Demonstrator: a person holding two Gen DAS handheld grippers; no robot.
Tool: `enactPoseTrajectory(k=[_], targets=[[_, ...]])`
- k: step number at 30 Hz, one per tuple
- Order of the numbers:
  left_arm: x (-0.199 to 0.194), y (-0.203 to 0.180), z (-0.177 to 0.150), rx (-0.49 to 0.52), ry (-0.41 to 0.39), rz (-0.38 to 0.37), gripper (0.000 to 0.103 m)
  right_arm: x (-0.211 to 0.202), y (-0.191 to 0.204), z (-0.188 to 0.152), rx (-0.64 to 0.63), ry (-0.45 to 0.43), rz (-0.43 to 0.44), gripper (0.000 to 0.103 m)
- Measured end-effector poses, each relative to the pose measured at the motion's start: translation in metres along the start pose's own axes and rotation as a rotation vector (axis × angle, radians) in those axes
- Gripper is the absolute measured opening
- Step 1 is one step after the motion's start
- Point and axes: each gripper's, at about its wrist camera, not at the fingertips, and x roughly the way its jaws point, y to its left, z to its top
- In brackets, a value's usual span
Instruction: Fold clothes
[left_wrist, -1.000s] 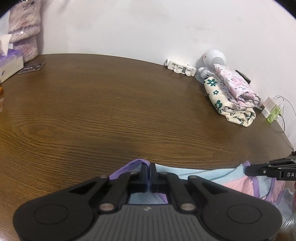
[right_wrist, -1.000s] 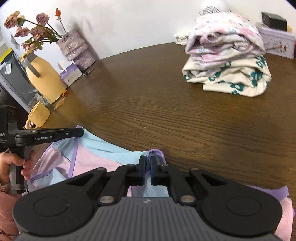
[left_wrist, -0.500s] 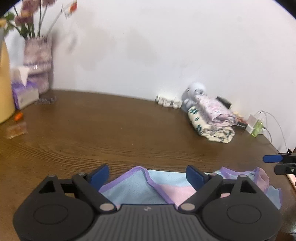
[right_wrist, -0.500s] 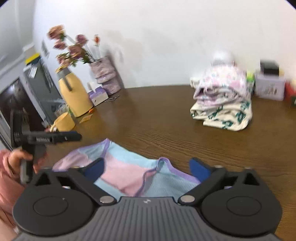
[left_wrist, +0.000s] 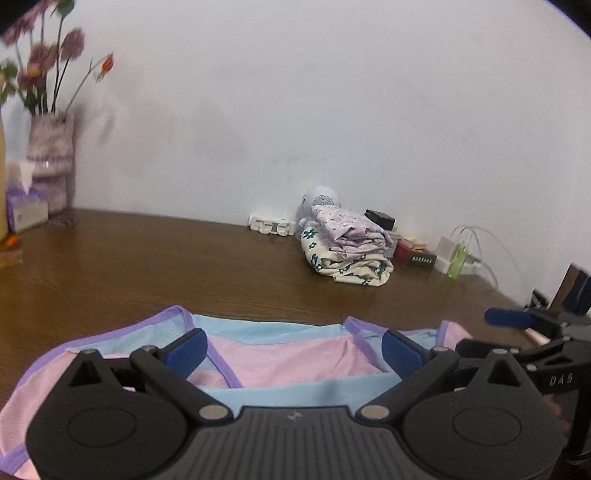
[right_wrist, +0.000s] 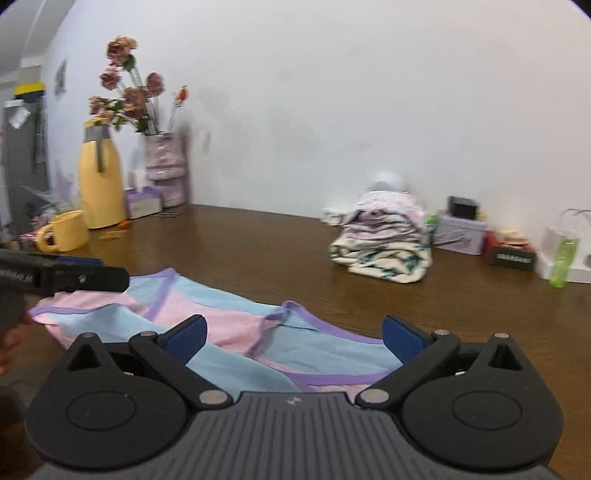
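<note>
Now the left gripper (left_wrist: 293, 349) and the right gripper (right_wrist: 293, 338) have just been opening; both stand wide above the pink, blue and purple mesh garment (right_wrist: 236, 332), touching nothing, which lies on the brown wooden table (left_wrist: 184, 266).

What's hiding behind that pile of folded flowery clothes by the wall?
Behind the pile of folded clothes a round white thing with a speckled grille pokes up against the wall. Its lower part is covered by the pile, so I cannot tell what it is.

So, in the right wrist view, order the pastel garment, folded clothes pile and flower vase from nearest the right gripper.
1. pastel garment, directly beneath the right gripper.
2. folded clothes pile, farther back, right of centre.
3. flower vase, far left, against the wall.
</note>
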Motion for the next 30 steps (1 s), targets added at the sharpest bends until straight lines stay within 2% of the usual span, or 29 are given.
enactPoseTrajectory(k=[2,4,12,16,26,30], targets=[[0.002,-0.007,-0.005,0.007,-0.007,0.000,0.101,-0.005,-0.002,-0.006,0.017,-0.011,-0.005,0.103],[0.004,-0.011,-0.010,-0.002,0.000,0.008,0.101,-0.007,-0.007,-0.010,0.048,-0.006,0.029,0.103],[-0.005,-0.009,-0.023,-0.063,-0.009,0.048,0.101,-0.003,-0.022,-0.013,0.172,0.096,0.082,0.103],[-0.003,-0.011,-0.028,-0.064,0.027,0.107,0.101,0.002,-0.015,-0.017,0.166,0.153,0.098,0.103],[0.007,-0.013,-0.033,-0.047,0.070,0.085,0.101,0.016,-0.008,-0.026,0.150,0.232,0.111,0.103],[0.011,-0.013,-0.034,-0.046,0.088,0.088,0.101,0.017,-0.010,-0.026,0.160,0.239,0.117,0.103]])
